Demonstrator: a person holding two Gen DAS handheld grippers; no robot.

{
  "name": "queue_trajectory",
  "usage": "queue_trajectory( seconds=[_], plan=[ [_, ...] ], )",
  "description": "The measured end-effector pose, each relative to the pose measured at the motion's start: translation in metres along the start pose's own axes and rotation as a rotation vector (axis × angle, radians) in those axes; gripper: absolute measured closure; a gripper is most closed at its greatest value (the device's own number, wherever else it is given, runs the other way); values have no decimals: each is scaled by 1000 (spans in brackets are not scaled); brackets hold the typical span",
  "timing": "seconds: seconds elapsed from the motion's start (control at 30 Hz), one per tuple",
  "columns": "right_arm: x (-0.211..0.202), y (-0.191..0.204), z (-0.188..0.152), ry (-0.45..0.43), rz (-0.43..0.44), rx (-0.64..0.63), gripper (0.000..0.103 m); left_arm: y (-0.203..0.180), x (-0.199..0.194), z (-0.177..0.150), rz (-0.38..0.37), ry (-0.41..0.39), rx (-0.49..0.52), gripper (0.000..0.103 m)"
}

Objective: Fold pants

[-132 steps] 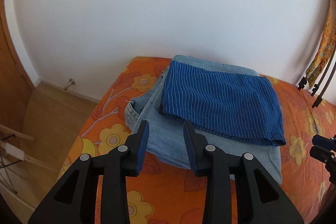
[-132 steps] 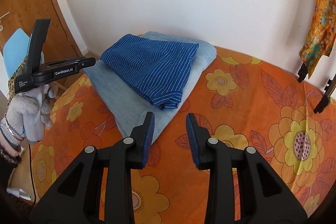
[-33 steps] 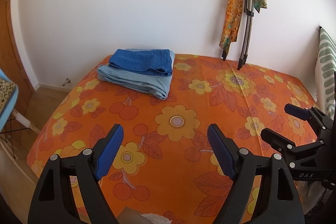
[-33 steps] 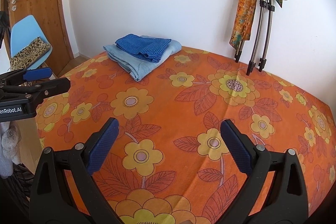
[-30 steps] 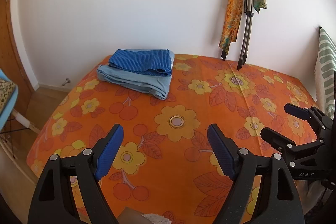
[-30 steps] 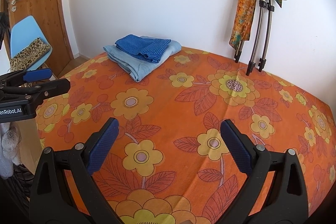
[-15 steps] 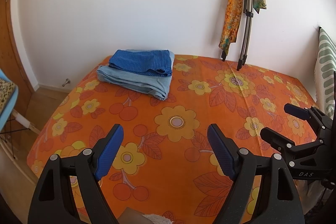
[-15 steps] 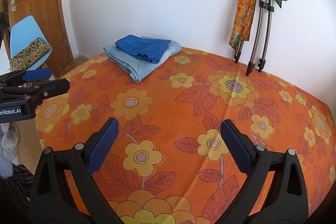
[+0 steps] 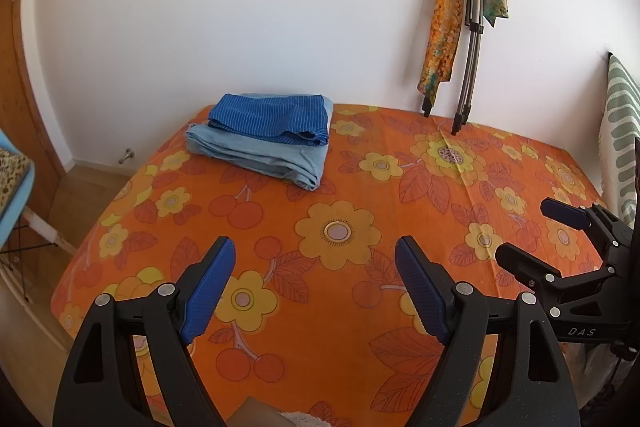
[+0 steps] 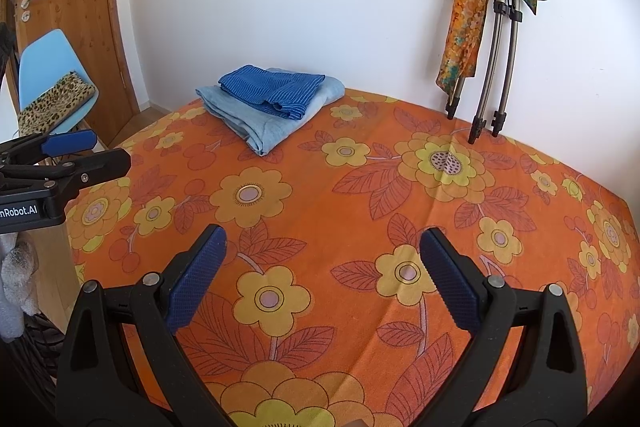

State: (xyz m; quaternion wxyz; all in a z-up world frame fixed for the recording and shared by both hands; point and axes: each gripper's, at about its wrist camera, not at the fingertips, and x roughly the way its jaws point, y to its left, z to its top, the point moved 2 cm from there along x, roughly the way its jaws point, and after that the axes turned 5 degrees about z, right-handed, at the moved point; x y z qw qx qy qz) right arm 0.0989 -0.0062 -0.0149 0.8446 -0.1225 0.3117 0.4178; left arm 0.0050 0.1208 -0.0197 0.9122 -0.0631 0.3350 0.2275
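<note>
Folded dark-blue striped pants (image 9: 272,117) (image 10: 272,89) lie on top of folded light-blue jeans (image 9: 260,155) (image 10: 264,121) at the far left corner of the bed. My left gripper (image 9: 314,275) hangs open above the near part of the orange flowered bedspread (image 9: 340,231), nothing between its blue pads. My right gripper (image 10: 323,267) is open too, over the bedspread (image 10: 360,187) and empty. Each gripper also shows at the other view's edge: the right gripper (image 9: 560,227) and the left gripper (image 10: 72,151). Both stand far from the stack.
A folded tripod (image 9: 468,39) (image 10: 496,39) draped with orange scarves leans on the white wall behind the bed. A blue chair (image 10: 48,67) with a leopard-print cloth stands by the wooden door (image 10: 72,7) at left. A green patterned cushion (image 9: 620,123) is at right.
Over the last second nothing has moved. Compared with several seconds ago, both grippers have drawn far back from the folded stack and their jaws have widened.
</note>
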Motion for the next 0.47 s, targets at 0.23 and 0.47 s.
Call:
queue_trajectory(
  seconds=[0.23, 0.47],
  plan=[
    [0, 0, 0, 0, 2, 1, 4, 2, 0, 0, -4, -3, -7, 21],
    [0, -1, -1, 3, -8, 6, 4, 6, 4, 1, -3, 1, -10, 21]
  ],
)
